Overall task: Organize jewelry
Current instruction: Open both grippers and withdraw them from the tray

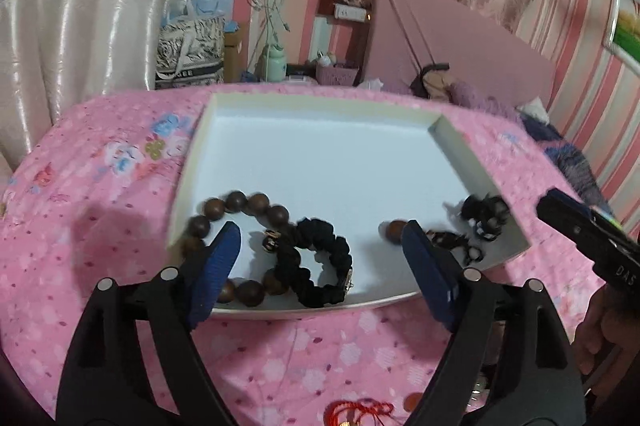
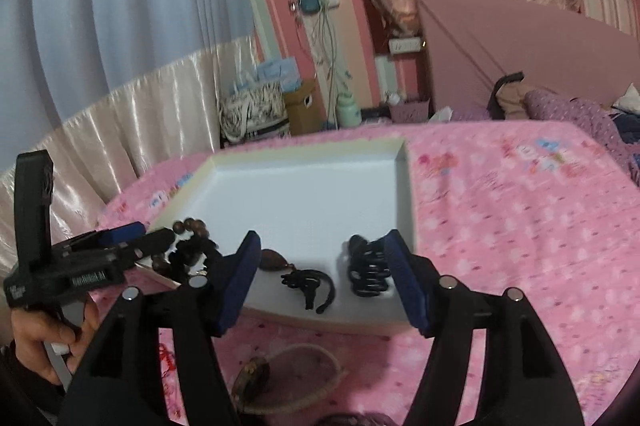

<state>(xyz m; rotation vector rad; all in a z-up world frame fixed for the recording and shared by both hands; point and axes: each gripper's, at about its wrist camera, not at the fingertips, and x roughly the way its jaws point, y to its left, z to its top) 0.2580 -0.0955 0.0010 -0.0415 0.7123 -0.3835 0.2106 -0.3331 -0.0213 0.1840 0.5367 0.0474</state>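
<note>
A shallow white tray (image 1: 320,97) lies on the pink bed. In its near left corner are a brown wooden bead bracelet (image 1: 240,203) and a black braided bracelet (image 1: 320,262). My left gripper (image 1: 320,250) is open and empty, its fingers either side of them. In the right wrist view the tray (image 2: 312,149) holds a brown bead pendant on a black cord (image 2: 276,260) and a black coiled hair tie (image 2: 370,266). My right gripper (image 2: 322,258) is open and empty above them.
On the pink floral bedspread (image 1: 100,185) near me lie a red knotted cord (image 1: 360,410) and a dark pendant on a beige cord (image 2: 256,376). Beyond the bed are curtains, a pink headboard (image 1: 440,37), bags and hanging cables.
</note>
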